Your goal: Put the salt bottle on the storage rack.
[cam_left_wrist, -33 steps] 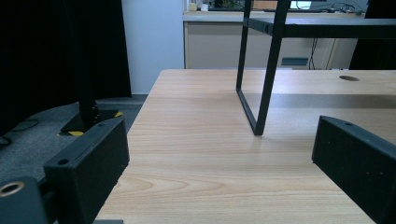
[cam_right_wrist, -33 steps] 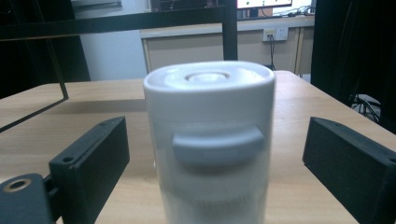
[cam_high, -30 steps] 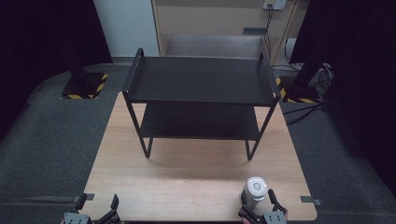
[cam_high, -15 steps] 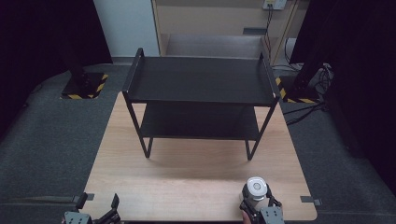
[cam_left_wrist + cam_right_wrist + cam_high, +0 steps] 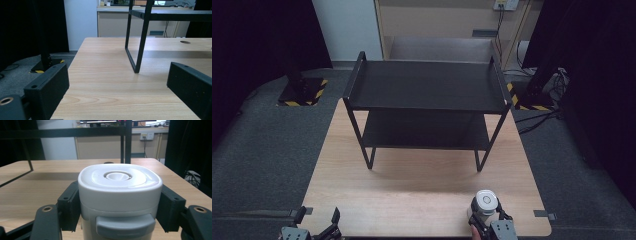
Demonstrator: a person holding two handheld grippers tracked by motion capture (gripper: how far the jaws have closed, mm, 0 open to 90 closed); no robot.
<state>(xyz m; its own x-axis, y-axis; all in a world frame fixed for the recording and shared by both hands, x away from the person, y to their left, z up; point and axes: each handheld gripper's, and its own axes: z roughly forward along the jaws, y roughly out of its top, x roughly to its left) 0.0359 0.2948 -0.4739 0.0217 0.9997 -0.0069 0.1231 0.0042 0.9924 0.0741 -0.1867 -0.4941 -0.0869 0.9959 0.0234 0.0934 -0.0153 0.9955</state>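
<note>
Closing in over the last second, the right gripper [image 5: 486, 218] now has its fingers [image 5: 68, 205] pressed against both sides of the white cup [image 5: 120, 202].

Upright on the wooden worktop [image 5: 422, 190], the cup sits near the front edge at the right, well in front of the black two-level shelf [image 5: 427, 100]. Its white lid has a round centre, with a grey tab below. At the front left corner, the left gripper [image 5: 117, 82] has its fingers [image 5: 47, 87] wide apart over bare wood, nothing between them.
</note>
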